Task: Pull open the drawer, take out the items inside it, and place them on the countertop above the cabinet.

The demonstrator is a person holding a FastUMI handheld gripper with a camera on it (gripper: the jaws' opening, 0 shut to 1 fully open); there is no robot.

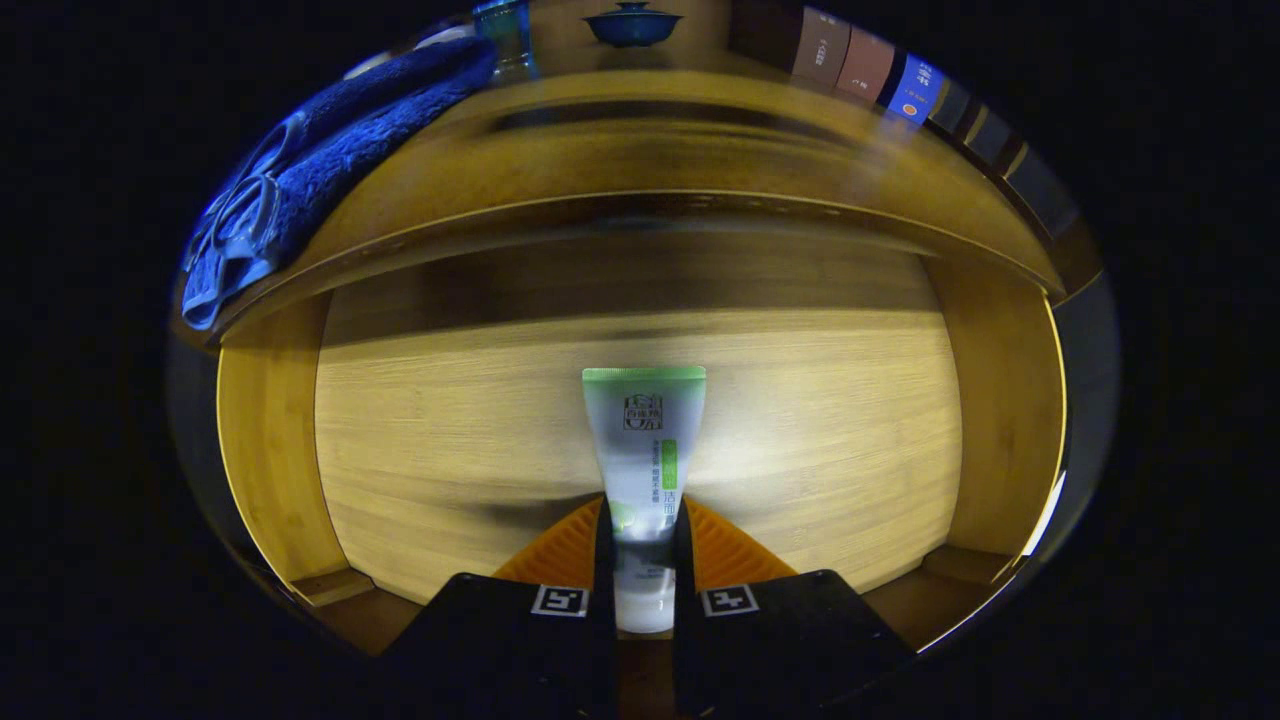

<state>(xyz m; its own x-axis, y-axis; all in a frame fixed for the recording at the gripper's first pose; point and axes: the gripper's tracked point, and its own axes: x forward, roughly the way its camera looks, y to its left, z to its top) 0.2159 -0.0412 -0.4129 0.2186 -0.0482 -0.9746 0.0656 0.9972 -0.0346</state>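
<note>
A white tube with a green end [645, 450] stands between my fingers, and the gripper [643, 535] is shut on its lower part. The tube's green crimped end points away from me, over the wooden floor of the open drawer [450, 440]. The drawer's side walls rise to either side of the fingers. Beyond the drawer runs the cabinet's wooden countertop [640, 150]. Whether the tube rests on the drawer floor or hangs above it, I cannot tell.
A blue towel [330, 160] lies on the countertop's left part, with a glass [505, 35] behind it. A dark blue lidded bowl [632, 22] sits at the back middle. Several books [865, 65] stand along the back right.
</note>
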